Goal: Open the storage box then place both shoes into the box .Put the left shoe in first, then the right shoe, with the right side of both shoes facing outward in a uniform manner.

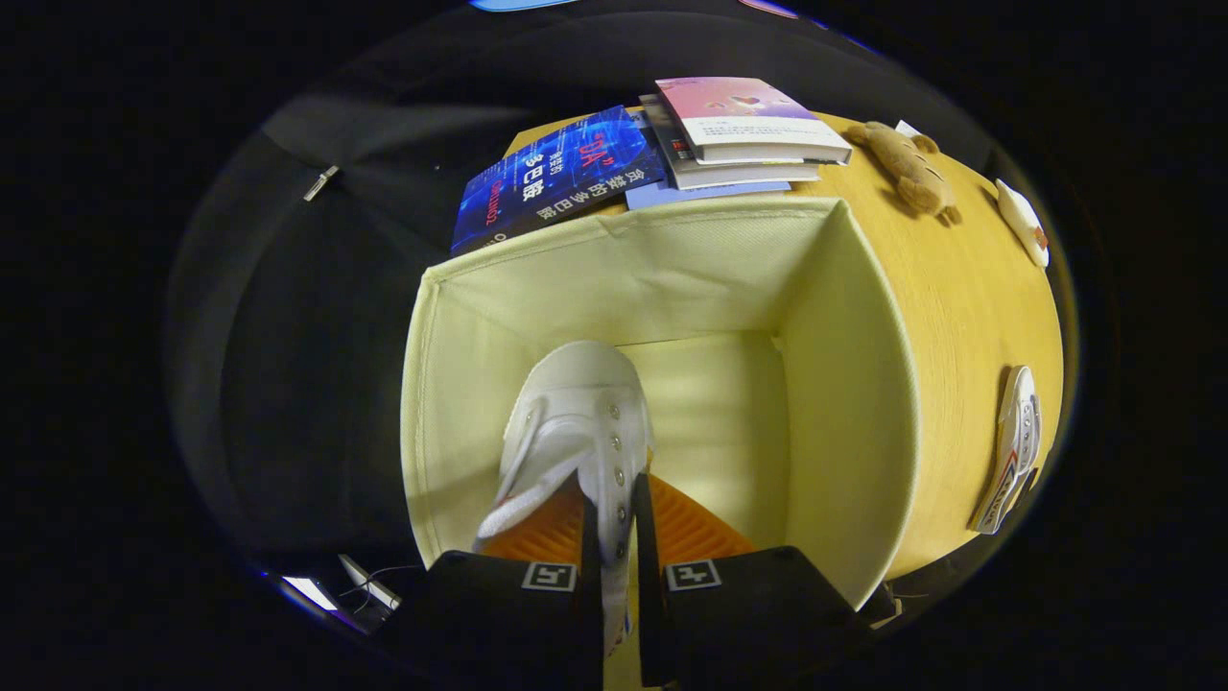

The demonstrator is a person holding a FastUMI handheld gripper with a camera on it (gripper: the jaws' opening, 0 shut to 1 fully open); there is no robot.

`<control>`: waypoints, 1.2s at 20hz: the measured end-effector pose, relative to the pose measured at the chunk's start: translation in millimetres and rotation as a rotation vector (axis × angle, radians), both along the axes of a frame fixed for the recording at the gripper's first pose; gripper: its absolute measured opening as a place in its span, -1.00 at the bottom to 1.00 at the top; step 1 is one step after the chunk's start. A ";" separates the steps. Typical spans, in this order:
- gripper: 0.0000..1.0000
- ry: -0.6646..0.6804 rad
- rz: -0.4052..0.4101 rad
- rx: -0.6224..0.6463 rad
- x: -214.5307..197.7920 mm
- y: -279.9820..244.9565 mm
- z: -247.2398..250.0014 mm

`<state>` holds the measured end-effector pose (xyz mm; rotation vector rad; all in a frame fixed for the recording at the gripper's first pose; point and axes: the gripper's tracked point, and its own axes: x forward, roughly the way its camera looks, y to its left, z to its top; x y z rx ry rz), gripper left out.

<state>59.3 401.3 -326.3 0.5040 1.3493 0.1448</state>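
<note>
Claw (614, 523) points steeply down into the open storage box (854, 384); clamped on the white shoe's (580, 413) eyelet edge.

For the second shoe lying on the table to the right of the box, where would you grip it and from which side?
The hand-held gripper is shut on the white shoe inside the storage box. The other shoe lies on the wooden table, apparently on its side. I would come from above and pinch the eyelet edge of its upper, a thin wall that fits between the fingers; exact pose is hard to tell.
</note>
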 end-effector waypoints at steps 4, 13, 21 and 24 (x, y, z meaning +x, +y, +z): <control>-0.34 -0.051 0.015 0.106 4.7 18.5 23.0; 0.98 -0.238 0.092 0.148 -6.8 -20.0 78.5; 0.97 -0.569 0.013 -0.008 -18.1 -187.7 139.3; 0.97 -0.582 0.000 -0.088 -43.3 -259.8 131.6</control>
